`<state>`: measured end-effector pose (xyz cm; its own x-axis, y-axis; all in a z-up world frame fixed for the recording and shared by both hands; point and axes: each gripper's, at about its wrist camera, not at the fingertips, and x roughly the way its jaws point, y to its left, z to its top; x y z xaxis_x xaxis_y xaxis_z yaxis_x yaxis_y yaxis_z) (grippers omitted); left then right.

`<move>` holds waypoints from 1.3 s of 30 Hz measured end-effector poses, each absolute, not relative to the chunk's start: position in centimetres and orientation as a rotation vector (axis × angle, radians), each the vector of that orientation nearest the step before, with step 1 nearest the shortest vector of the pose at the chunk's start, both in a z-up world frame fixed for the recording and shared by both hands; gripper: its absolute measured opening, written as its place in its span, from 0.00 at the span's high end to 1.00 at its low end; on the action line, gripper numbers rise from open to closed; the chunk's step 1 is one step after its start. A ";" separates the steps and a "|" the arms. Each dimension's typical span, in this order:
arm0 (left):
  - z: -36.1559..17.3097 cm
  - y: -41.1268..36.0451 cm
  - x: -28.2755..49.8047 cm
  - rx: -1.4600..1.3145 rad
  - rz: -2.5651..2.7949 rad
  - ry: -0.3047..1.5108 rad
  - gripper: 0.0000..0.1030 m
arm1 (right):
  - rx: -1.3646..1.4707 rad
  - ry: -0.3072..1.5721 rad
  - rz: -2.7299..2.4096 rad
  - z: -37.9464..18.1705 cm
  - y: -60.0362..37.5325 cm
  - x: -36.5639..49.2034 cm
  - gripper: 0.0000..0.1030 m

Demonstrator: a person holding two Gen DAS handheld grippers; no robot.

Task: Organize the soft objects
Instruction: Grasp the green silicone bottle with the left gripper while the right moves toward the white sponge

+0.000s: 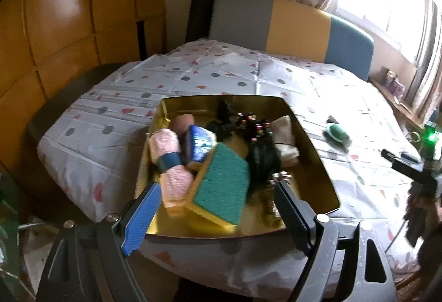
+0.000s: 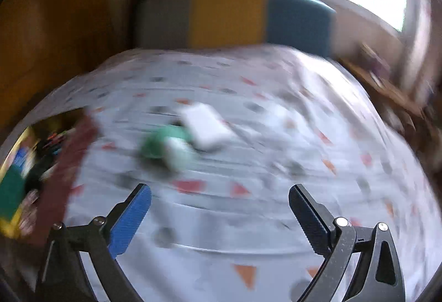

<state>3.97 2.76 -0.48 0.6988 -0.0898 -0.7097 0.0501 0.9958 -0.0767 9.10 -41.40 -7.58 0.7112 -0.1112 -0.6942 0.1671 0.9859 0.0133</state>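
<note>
Left gripper [image 1: 215, 188] hangs over the gold tin [image 1: 312, 136], fingers spread wide with nothing between them. Inside the tin, a green-and-yellow sponge [image 1: 221, 188] lies at the 6 o'clock side, a pink rolled towel [image 1: 171, 163] at 8 o'clock, a blue packet [image 1: 200, 143] behind it, and a dark tangle of hair [image 1: 262, 161] toward 3 o'clock. The right gripper [image 2: 219, 199] is also wide apart and empty, above the spotted tablecloth [image 2: 248, 219]. The view is badly blurred: a green ball [image 2: 163, 144] sits at 11 o'clock from its tips, touching a white pad [image 2: 205, 126] just beyond.
</note>
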 end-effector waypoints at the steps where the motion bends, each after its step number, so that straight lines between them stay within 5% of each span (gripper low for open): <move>1: -0.5 2.5 4.1 -0.058 -0.086 0.795 0.18 | 0.121 0.812 -0.217 -8.0 -42.8 9.5 0.03; 6: -0.4 0.3 4.7 -0.041 -0.142 0.813 0.18 | 0.346 0.825 -0.281 -8.4 -46.9 9.4 0.03; 17: 0.6 -9.5 7.0 0.038 -0.387 0.862 0.19 | 0.384 0.826 -0.306 -8.3 -47.5 9.1 0.02; 22: 0.3 -15.6 9.6 0.016 -0.538 0.935 0.31 | 0.418 0.808 -0.331 -8.0 -48.3 8.8 0.01; 39: -8.7 -23.8 24.5 -0.282 -0.377 1.180 0.28 | 0.563 0.782 -0.265 -7.8 -49.6 8.7 0.01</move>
